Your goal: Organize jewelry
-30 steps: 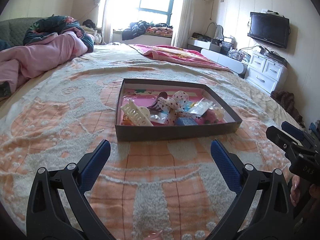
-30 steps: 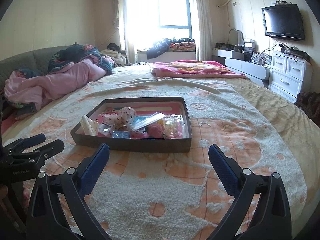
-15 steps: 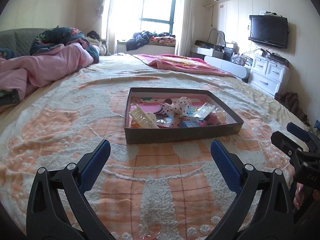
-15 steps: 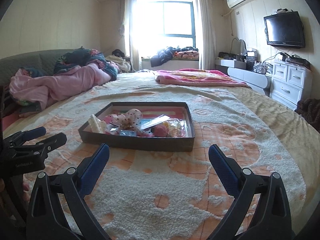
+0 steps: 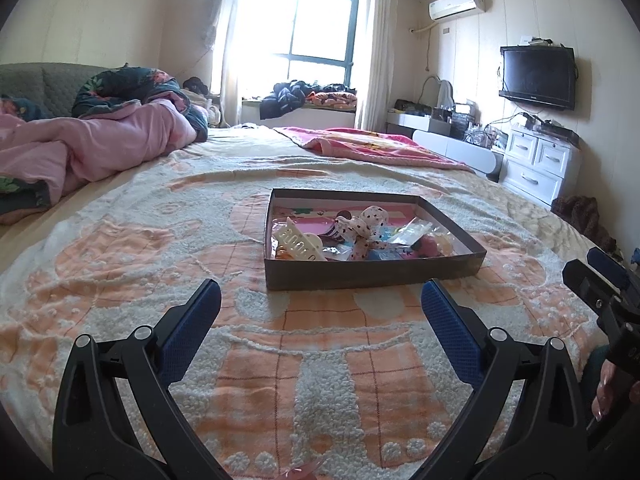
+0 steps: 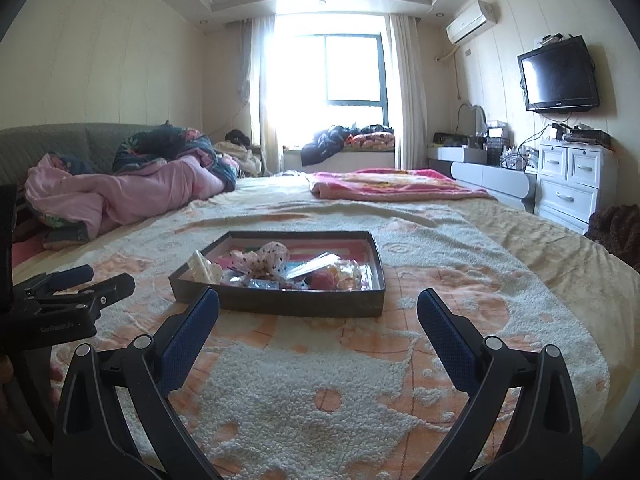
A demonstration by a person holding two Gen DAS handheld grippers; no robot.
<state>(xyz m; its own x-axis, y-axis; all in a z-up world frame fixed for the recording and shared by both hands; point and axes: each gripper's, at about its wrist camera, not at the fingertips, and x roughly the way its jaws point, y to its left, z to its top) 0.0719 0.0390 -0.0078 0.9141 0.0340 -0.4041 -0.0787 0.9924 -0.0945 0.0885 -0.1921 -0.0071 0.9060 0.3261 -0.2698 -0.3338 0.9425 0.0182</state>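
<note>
Sunny bedroom, big bed (image 5: 120, 280) with a fuzzy peach blanket, dark tray (image 5: 372, 276) of mixed jewelry mid-frame: bring left gripper (image 5: 320, 320) and right gripper (image 6: 318, 320), jaws wide apart and empty, down slowly onto one small piece only.

Both wrist views face the tray (image 5: 372, 276) (shared), low, near.

The bedspread (image 5: 132, 264) is nubby, looped cloth, rough and matt. The tray (image 5: 372, 274) looks like matt dark cardboard with a smooth printed lining. In it, a hair claw (image 5: 298, 242) is glossy cream plastic, a dotted bow (image 5: 366, 222) is soft fabric, and a packet (image 5: 412, 232) is clear shiny film. The left gripper (image 5: 320, 320) and right gripper (image 6: 318, 322) are matt black plastic with textured blue pads (image 5: 192, 330). The quilt (image 5: 100, 148) is smooth pink cloth.
</note>
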